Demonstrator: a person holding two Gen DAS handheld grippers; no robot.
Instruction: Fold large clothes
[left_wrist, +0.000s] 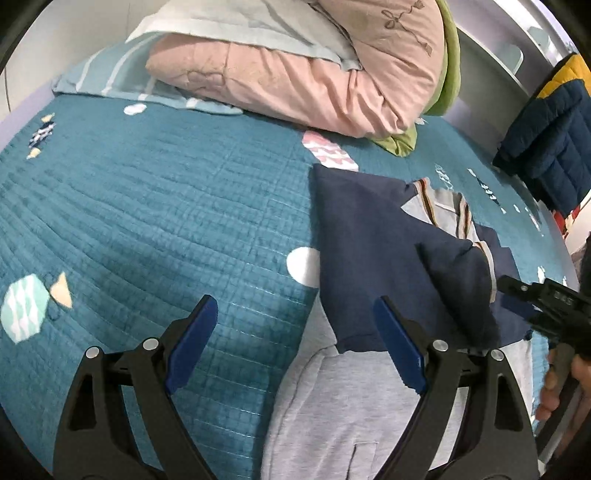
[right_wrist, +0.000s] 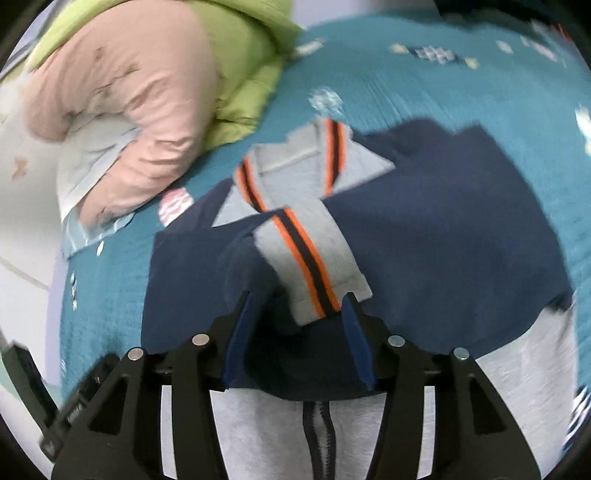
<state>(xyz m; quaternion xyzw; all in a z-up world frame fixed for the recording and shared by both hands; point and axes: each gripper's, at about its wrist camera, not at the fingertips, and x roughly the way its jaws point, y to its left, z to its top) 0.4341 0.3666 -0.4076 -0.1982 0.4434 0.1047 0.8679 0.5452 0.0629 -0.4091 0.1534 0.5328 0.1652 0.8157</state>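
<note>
I have the navy and grey zip-up sweatshirt with orange-and-black striped cuffs (right_wrist: 424, 236) lying flat on the teal quilted bedspread with small printed shapes (left_wrist: 147, 206), its navy upper part folded over the grey lower part.

My left claw (left_wrist: 295, 347) is spread wide above the bed. Its left blue pad is over bare quilt, its right one over the navy edge of the sweatshirt, and nothing is pinched between them.

My right claw (right_wrist: 295, 336) stands partly spread. A folded navy sleeve with its grey striped cuff (right_wrist: 314, 269) lies between the pads, but the pads do not press on it. The grey front with its dark zipper (right_wrist: 317, 435) shows just below the claw.

From the left wrist view I see the right claw's black body (left_wrist: 546, 306) at the sweatshirt's far edge, with a hand (left_wrist: 561, 384) gripping its handle.

At the head of the bed, a bulky pink quilted duvet with a lime-green lining (left_wrist: 332, 85) is heaped over a pale blue pillow (left_wrist: 110, 77), close to the sweatshirt's collar end but apart from it. A navy and yellow padded jacket (left_wrist: 550, 136) hangs over the bed's far edge.
</note>
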